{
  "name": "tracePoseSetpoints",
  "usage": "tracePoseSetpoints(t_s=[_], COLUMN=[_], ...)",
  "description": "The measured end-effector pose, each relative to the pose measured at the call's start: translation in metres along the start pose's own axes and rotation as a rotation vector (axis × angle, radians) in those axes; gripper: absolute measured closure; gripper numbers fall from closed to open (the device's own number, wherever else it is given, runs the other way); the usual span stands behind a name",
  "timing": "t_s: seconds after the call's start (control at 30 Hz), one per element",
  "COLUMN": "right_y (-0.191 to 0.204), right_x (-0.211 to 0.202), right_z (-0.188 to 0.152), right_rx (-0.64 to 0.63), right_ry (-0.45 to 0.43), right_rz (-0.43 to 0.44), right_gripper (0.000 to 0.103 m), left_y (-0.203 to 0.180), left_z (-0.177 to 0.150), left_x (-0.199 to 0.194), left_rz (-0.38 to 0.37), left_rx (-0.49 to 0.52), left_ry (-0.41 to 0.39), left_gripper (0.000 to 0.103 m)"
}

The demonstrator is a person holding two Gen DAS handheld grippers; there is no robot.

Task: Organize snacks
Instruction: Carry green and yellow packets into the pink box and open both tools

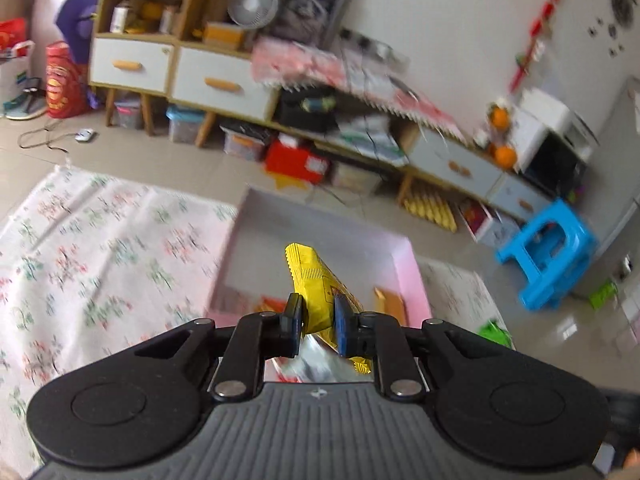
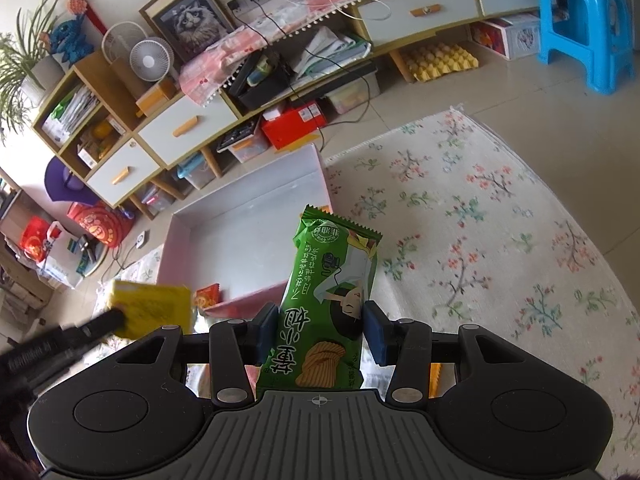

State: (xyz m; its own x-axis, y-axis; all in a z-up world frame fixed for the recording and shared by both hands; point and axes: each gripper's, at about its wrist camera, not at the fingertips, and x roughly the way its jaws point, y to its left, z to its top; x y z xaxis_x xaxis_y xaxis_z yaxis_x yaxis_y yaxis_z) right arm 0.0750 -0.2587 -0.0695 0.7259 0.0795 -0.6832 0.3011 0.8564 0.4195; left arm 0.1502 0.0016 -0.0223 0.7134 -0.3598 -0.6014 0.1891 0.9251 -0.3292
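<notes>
A long low cabinet (image 2: 256,120) of pale wood with white drawer fronts and orange handles runs along the wall, its top draped in pink cloth. On the tiled floor lies a thin, creased rug (image 2: 500,240) printed with small pink and green flowers. A moulded blue plastic stool (image 2: 580,28) stands beyond it, near the cabinet.

On the rug sits a shallow rectangular box (image 2: 248,236), pink outside, plain white inside, with low stiff walls. Its floor is mostly bare; an orange packet (image 2: 207,299) lies in the near corner.

Both grippers are black, with ribbed grey bodies and blue-faced pads, and both point downward at a slant toward the box.

The right gripper (image 2: 320,334) holds a glossy green packet (image 2: 332,292) upright between its pads. The pads press on the packet's lower half, and its crimped, saw-toothed top stands out ahead over the box's near wall. The packet is flat and oblong, printed with a cartoon figure and ridged chips.

The left gripper (image 1: 318,326) is clamped tight on a yellow foil packet (image 1: 316,280), pinched thin between the pads. Its serrated end juts forward over the box interior; the crumpled rear hangs back under the fingers. From the right wrist view this yellow packet (image 2: 150,308) shows blurred, just left of the box's near corner.
</notes>
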Motion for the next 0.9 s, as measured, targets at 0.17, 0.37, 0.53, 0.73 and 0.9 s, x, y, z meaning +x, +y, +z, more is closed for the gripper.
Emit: tracePoseSetpoints(t_s=[0.17, 0.37, 0.53, 0.73, 0.9], right_y=[0.021, 0.037, 0.051, 0.059, 0.065], right_x=[0.019, 0.048, 0.075, 0.098, 0.116], right_z=[0.012, 0.023, 0.035, 0.041, 0.036], right_rx=[-0.130, -0.208, -0.293, -0.313, -0.341], right_ry=[-0.046, -0.015, -0.019, -0.022, -0.002], right_rz=[0.004, 0.033, 0.018, -0.006, -0.027], right_gripper=[0.058, 0.058, 0.058, 0.058, 0.058], left_y=[0.017, 0.028, 0.033, 0.042, 0.038], left_z=[0.010, 0.015, 0.013, 0.011, 0.008], left_x=[0.017, 0.040, 0.049, 0.057, 0.061], left_rz=[0.005, 0.006, 0.014, 0.028, 0.081], left_rx=[-0.086, -0.142, -0.151, -0.152, -0.091], left_ry=[-0.010, 0.010, 0.040, 0.058, 0.083], left_gripper=[0.088, 0.088, 0.088, 0.088, 0.087])
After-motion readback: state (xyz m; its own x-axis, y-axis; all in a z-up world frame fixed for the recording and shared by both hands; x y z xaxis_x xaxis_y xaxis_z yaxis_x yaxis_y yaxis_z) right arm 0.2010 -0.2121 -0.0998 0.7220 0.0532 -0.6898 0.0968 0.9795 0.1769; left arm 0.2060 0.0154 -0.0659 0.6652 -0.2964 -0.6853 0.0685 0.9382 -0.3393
